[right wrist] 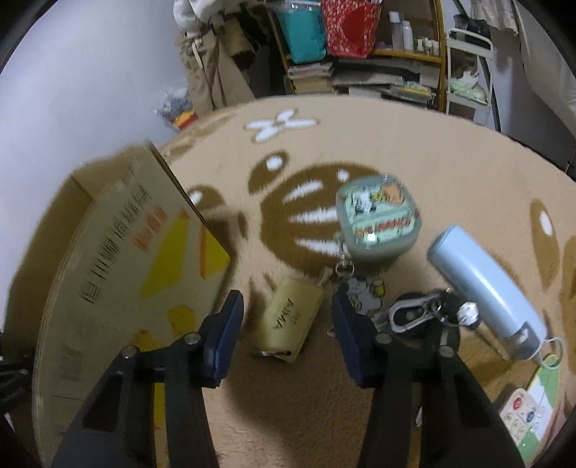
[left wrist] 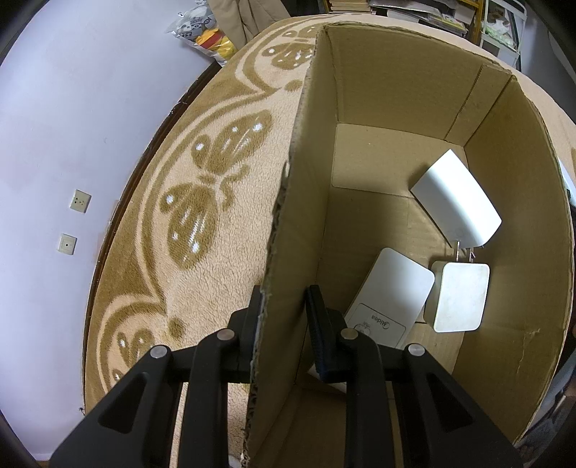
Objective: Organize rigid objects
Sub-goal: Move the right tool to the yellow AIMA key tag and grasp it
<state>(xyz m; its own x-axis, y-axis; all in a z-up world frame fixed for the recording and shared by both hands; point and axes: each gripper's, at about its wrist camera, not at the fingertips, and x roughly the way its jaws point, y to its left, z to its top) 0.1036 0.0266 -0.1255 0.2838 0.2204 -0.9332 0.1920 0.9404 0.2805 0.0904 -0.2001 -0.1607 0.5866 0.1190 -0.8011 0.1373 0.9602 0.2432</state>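
My left gripper (left wrist: 282, 313) is shut on the near wall of an open cardboard box (left wrist: 288, 223), one finger outside and one inside. In the box lie a white Midea remote (left wrist: 390, 295), a white charger block (left wrist: 459, 297) and a white curved device (left wrist: 457, 201). My right gripper (right wrist: 288, 320) is open just above a yellow AIMA key fob (right wrist: 289, 322) on the blanket, a finger on each side. The box (right wrist: 118, 273) stands to its left. A green pouch (right wrist: 378, 219), a key bunch (right wrist: 428, 313) and a pale blue bottle-shaped device (right wrist: 486, 280) lie to the right.
The patterned beige blanket (left wrist: 201, 216) covers a round table close to a lilac wall (left wrist: 72, 126). A small printed card (right wrist: 529, 414) lies at the right edge. Shelves with books and bags (right wrist: 345, 32) stand behind.
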